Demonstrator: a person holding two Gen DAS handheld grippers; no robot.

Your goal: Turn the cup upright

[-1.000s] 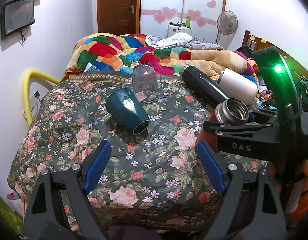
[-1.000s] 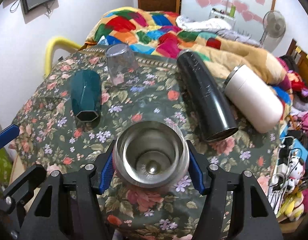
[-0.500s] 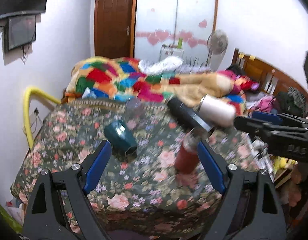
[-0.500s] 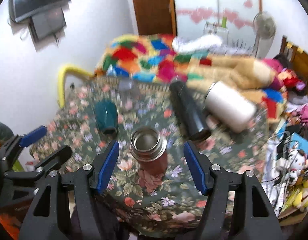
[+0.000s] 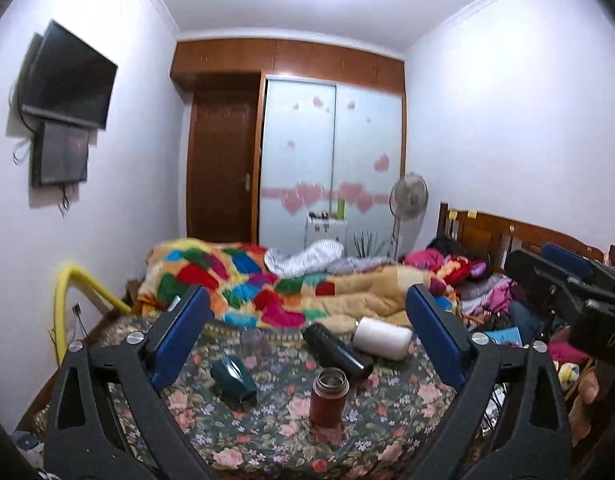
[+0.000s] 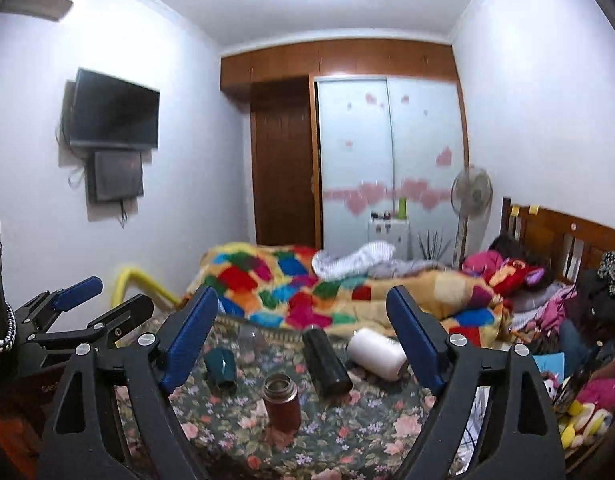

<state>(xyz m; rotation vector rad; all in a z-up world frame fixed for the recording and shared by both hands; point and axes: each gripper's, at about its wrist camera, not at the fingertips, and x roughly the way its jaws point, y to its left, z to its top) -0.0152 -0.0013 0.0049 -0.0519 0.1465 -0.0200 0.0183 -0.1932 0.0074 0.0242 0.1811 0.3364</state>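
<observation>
A red steel-lined cup [image 5: 328,397] stands upright, mouth up, on the floral tablecloth [image 5: 391,412]; it also shows in the right wrist view [image 6: 281,402]. My left gripper [image 5: 307,340] is open and empty, held high and well back from the cup. My right gripper [image 6: 301,338] is open and empty, also raised and back from it. The right gripper also shows at the right edge of the left wrist view [image 5: 567,276]; the left gripper shows at the left of the right wrist view [image 6: 79,312].
A teal cup [image 5: 232,378] lies on its side left of the red cup. A clear glass [image 5: 252,340] stands inverted behind it. A black flask [image 5: 337,352] and a white tumbler [image 5: 381,338] lie on their sides. A bed with a patchwork quilt [image 5: 243,280] lies beyond.
My right gripper opened and let go of the red cup, which now stands upright on the cloth. Both grippers pulled up and back, far from the table.
</observation>
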